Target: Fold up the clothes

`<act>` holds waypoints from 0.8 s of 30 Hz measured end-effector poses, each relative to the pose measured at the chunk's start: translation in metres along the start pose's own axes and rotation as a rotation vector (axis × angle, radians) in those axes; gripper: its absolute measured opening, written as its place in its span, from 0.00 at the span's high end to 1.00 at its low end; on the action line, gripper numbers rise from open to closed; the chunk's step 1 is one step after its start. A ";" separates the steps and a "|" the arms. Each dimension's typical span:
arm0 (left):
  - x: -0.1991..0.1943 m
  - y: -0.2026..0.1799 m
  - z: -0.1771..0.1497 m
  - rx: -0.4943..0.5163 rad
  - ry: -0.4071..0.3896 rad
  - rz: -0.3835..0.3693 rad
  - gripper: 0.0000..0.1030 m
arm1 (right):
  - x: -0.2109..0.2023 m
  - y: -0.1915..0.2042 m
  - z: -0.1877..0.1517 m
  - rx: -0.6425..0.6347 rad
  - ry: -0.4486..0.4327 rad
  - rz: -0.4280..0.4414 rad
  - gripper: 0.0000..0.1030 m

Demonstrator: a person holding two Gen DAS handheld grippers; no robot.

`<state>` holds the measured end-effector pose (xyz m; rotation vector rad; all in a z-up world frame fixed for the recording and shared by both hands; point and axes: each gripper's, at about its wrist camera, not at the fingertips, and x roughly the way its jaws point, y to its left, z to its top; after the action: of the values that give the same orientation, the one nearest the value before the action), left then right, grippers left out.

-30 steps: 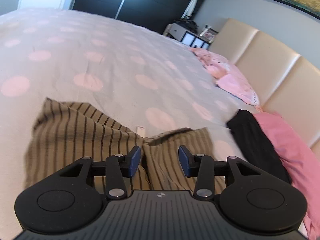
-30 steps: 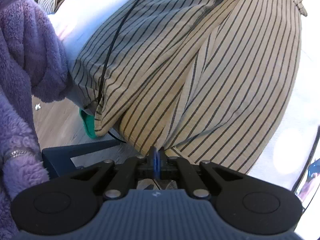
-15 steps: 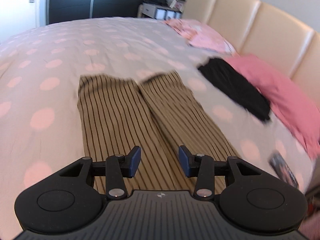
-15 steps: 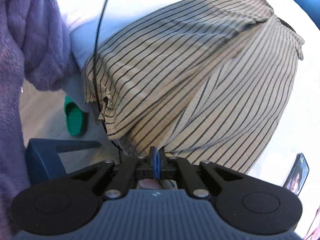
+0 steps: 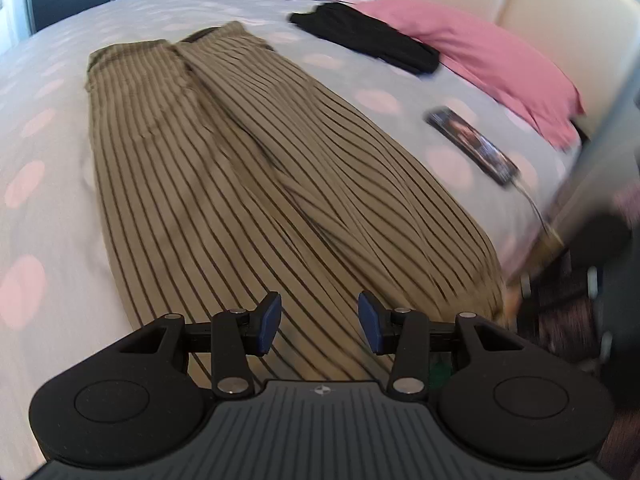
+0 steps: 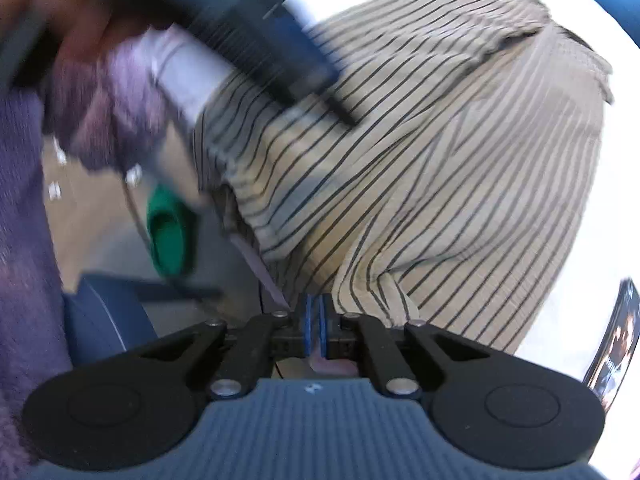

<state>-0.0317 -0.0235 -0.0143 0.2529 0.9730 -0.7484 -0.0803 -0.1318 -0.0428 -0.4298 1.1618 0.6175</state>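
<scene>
Tan trousers with thin dark stripes (image 5: 240, 168) lie lengthwise on the bed, their far end flat and their near end hanging over the bed edge. My left gripper (image 5: 319, 322) hovers open over the near part of the trousers, with nothing between its fingers. In the right wrist view the trousers (image 6: 440, 160) bunch toward my right gripper (image 6: 315, 322), which is shut on their edge by the bed's side. A blurred dark and white shape (image 6: 240, 48) crosses the upper left there, beside a purple fluffy sleeve (image 6: 24, 240).
The grey bed cover with pink dots (image 5: 40, 140) holds a black garment (image 5: 368, 40), a pink pillow (image 5: 480, 52) and a phone (image 5: 472, 146) with a cable. A beige headboard (image 5: 560, 8) stands behind. On the floor are a green slipper (image 6: 170, 232) and a blue stand (image 6: 104, 316).
The left gripper has drawn back along the trousers from their far end to the near bed edge, staying open. The right gripper keeps its pinch; a blurred shape has swept into its view.
</scene>
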 end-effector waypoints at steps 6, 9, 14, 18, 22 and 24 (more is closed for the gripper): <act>-0.006 -0.037 -0.043 0.100 -0.017 0.033 0.56 | -0.014 -0.017 -0.014 0.164 -0.163 -0.005 0.93; -0.002 -0.060 -0.055 0.211 -0.011 0.051 0.54 | -0.015 -0.015 -0.020 0.149 -0.193 -0.027 0.80; 0.008 -0.087 -0.070 0.394 -0.021 0.132 0.51 | -0.015 -0.009 -0.030 0.100 -0.232 -0.061 0.64; 0.008 -0.101 -0.072 0.474 -0.076 0.154 0.51 | -0.009 -0.006 -0.041 0.013 -0.212 -0.142 0.51; 0.012 -0.117 -0.073 0.589 -0.113 0.145 0.51 | -0.004 -0.011 -0.053 0.007 -0.197 -0.166 0.48; 0.015 -0.123 -0.070 0.620 -0.117 0.126 0.51 | -0.003 -0.014 -0.056 0.025 -0.200 -0.167 0.48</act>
<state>-0.1554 -0.0838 -0.0502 0.7932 0.5867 -0.9236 -0.1115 -0.1770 -0.0595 -0.4289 0.9316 0.4882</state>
